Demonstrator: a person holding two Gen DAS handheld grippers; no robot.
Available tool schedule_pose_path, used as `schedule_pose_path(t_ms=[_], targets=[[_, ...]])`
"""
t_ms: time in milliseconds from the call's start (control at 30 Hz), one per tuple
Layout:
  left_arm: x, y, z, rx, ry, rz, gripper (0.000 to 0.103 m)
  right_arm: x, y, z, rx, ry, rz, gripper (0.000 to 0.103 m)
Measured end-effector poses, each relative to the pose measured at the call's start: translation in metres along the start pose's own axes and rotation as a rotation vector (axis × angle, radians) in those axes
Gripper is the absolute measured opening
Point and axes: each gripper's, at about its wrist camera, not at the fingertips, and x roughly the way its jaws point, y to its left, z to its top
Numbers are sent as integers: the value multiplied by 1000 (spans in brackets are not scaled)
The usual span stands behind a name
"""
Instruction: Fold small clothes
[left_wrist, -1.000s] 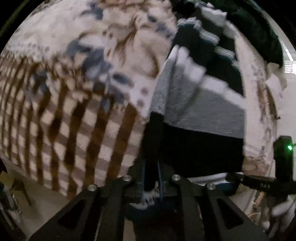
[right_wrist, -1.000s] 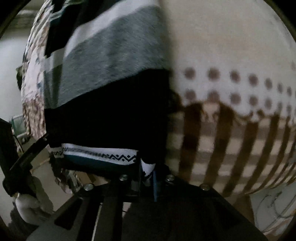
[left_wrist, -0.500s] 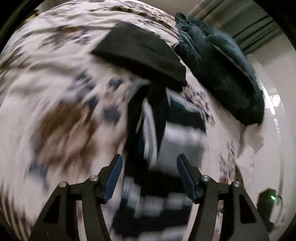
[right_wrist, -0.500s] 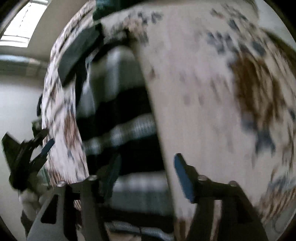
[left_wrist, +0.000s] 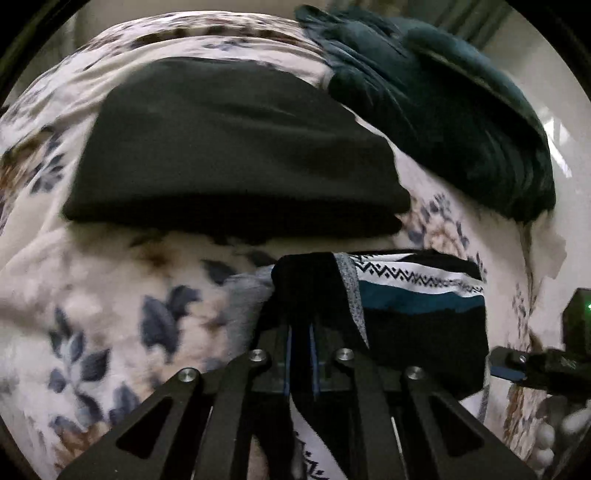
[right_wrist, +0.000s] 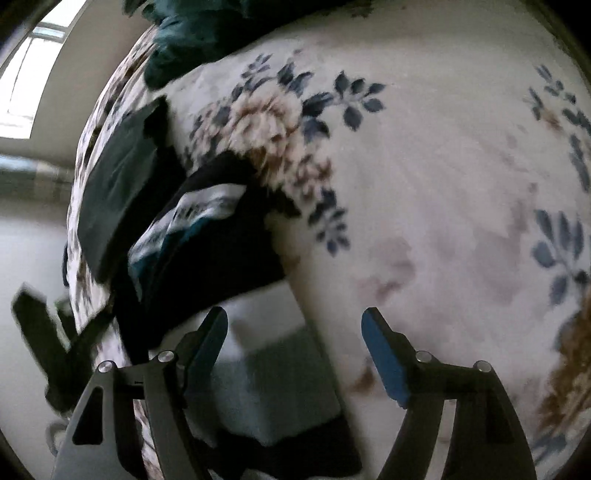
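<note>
Striped garment (left_wrist: 417, 317) bunched on floral bed (left_wrist: 110, 295), just in front of folded black stack (left_wrist: 236, 147); left gripper (left_wrist: 301, 354) clenched on its near edge, right gripper (right_wrist: 295, 343) released above bed. Mid-fold, probably. Next: re-grip opposite edge, flatten

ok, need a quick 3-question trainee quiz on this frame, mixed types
1. True or false: the right gripper is shut on cloth.
2. Which gripper holds the striped garment? A) left B) right C) neither
3. Fill in: beyond the striped garment lies a folded ____ garment on the floral blanket.

Key:
1. False; its jaws stand open.
2. A; the left gripper is clamped on it.
3. Black.
</note>
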Motion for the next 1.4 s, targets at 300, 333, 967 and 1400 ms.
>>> schedule_pose_path(t_ms=[300, 333, 967, 1400], targets=[[13, 21, -3, -104, 8, -22, 5, 27, 27, 29, 0, -26, 48, 23], [13, 24, -3, -127, 7, -32, 5, 28, 29, 29, -1, -9, 66, 14], [12, 34, -2, -115, 13, -12, 5, 47, 36, 77, 8, 27, -9, 3], [-5, 23, 21, -53, 26, -30, 12, -4, 34, 69, 34, -78, 80, 9]])
